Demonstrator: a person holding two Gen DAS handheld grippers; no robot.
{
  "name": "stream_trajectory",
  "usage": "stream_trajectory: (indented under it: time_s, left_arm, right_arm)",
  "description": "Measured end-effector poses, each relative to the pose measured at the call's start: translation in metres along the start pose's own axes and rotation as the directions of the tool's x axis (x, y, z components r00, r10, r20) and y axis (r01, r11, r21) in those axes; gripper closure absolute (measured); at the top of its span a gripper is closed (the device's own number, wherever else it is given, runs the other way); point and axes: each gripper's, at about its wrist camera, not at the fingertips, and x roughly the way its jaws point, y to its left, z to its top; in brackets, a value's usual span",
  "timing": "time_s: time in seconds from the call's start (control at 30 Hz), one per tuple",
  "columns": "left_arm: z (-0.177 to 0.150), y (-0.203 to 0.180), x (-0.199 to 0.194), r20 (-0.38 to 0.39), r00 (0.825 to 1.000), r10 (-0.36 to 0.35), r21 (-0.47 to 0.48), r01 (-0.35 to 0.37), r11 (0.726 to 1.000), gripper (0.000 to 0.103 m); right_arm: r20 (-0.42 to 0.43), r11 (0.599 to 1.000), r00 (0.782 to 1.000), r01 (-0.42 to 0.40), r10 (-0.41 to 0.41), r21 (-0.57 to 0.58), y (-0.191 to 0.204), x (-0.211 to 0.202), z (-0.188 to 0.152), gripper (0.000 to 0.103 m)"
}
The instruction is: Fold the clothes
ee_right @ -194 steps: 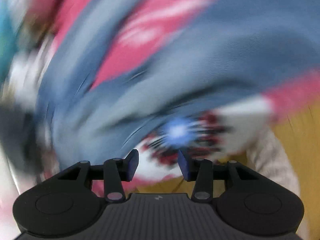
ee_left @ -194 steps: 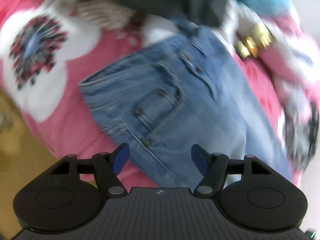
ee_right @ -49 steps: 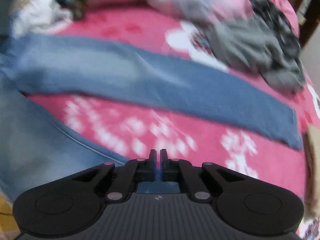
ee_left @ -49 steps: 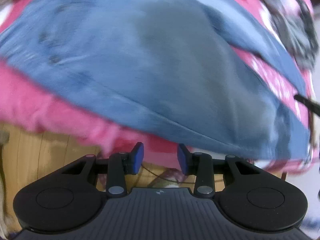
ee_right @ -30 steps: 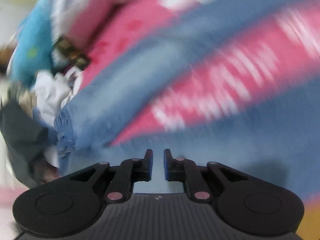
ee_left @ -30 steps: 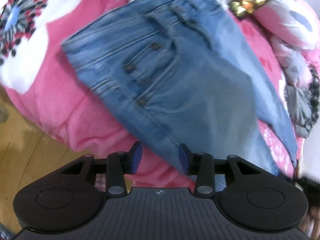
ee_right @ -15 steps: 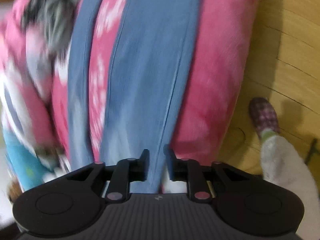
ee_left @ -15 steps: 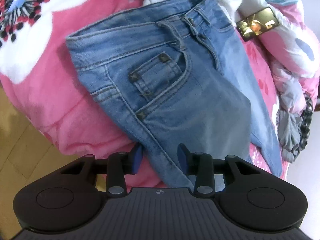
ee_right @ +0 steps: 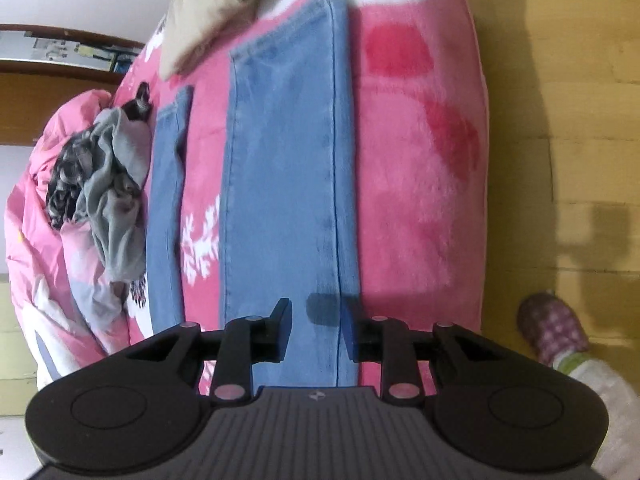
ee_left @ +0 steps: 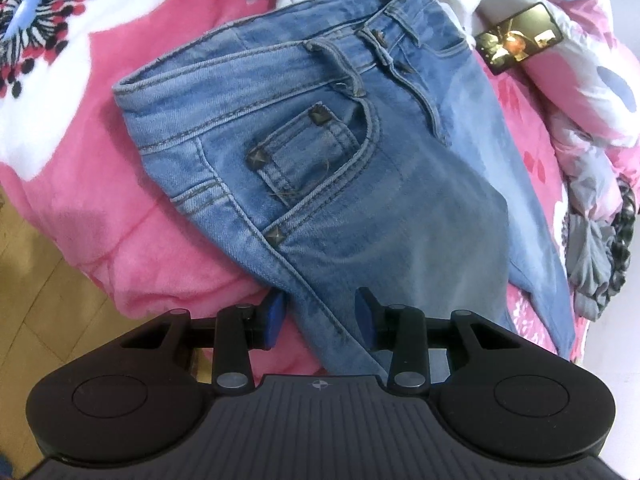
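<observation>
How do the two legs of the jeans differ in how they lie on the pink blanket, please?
In the right wrist view, the near leg lies broad and flat, its side seam showing, running under the right gripper. The far leg shows only as a narrow strip, beside the grey garment. Both run straight and roughly parallel on the pink blanket.

A bed covered by a pink fleece blanket (ee_left: pixel 100 216) with white flower prints carries everything, and its near edge hangs over a yellow wooden floor (ee_right: pixel 560 120). Blue jeans (ee_left: pixel 340 168) lie flat on the blanket, waistband near a phone (ee_left: pixel 518 38) with a lit screen, both legs stretched out side by side with pink showing between them. A crumpled grey garment (ee_right: pixel 116 200) and a beige one (ee_right: pixel 208 4) also rest on the bed.
</observation>
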Motion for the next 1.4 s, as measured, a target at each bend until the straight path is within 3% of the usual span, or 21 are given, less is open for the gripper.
stream_trajectory:
  time_s: [0.13,0.33,0.5,0.57,0.7,0.8,0.87,0.97,1.03,1.1,1.3,1.4]
  left_arm:
    - [0.000,-0.002,0.001,-0.003,1.000,0.012,0.014,-0.012,1.000,0.066]
    - [0.000,-0.001,0.002,-0.009,1.000,0.013,0.020,-0.012,1.000,0.066]
    - [-0.002,0.000,0.004,-0.018,1.000,0.002,-0.001,-0.002,1.000,0.064]
    - [-0.003,0.001,0.005,-0.020,1.000,0.000,-0.003,0.000,1.000,0.064]
    - [-0.003,0.004,0.005,-0.026,1.000,-0.003,-0.025,0.003,1.000,0.064]
    - [-0.003,0.004,0.005,-0.022,1.000,-0.009,-0.023,0.008,1.000,0.063]
    - [-0.004,0.005,0.005,-0.014,1.000,-0.017,-0.020,0.017,1.000,0.064]
    - [-0.007,0.006,0.001,0.009,0.999,-0.039,-0.009,0.039,0.999,0.073]
    - [-0.009,0.007,-0.003,0.020,0.999,-0.039,0.003,0.039,0.999,0.087]
    - [-0.009,0.008,-0.010,0.032,0.999,-0.037,0.021,0.036,0.999,0.094]
    - [-0.009,-0.005,-0.040,0.066,0.995,-0.074,0.118,0.065,0.991,0.100]
    - [-0.004,-0.013,-0.055,0.103,0.987,-0.124,0.114,0.112,0.987,0.101]
  right_arm:
    - [-0.030,0.999,1.000,0.002,-0.001,0.050,-0.009,-0.008,-0.015,0.074]
    - [0.057,0.996,0.998,-0.040,0.036,0.085,-0.015,-0.014,0.002,0.073]
    - [0.049,0.988,0.997,-0.071,0.064,0.140,-0.021,-0.006,-0.001,0.072]
    - [0.005,0.980,0.996,-0.091,0.092,0.178,-0.027,-0.004,-0.010,0.072]
    - [-0.048,0.991,0.997,-0.060,0.066,0.118,-0.020,0.000,-0.020,0.073]
    - [0.014,0.989,0.998,-0.066,0.065,0.135,-0.022,-0.003,-0.012,0.072]
    - [0.010,0.986,0.997,-0.079,0.079,0.146,-0.021,-0.001,-0.011,0.072]
    - [-0.059,0.993,0.995,-0.080,0.085,0.082,-0.008,0.004,-0.019,0.076]
    - [-0.103,0.997,0.991,-0.079,0.081,0.020,0.002,0.008,-0.025,0.088]
    - [-0.132,0.996,0.988,-0.083,0.079,-0.024,0.011,0.011,-0.030,0.101]
    - [-0.104,0.989,0.990,-0.101,0.090,-0.104,0.044,-0.002,-0.033,0.100]
    - [-0.094,0.978,0.989,-0.131,0.117,-0.162,0.074,-0.012,-0.033,0.100]
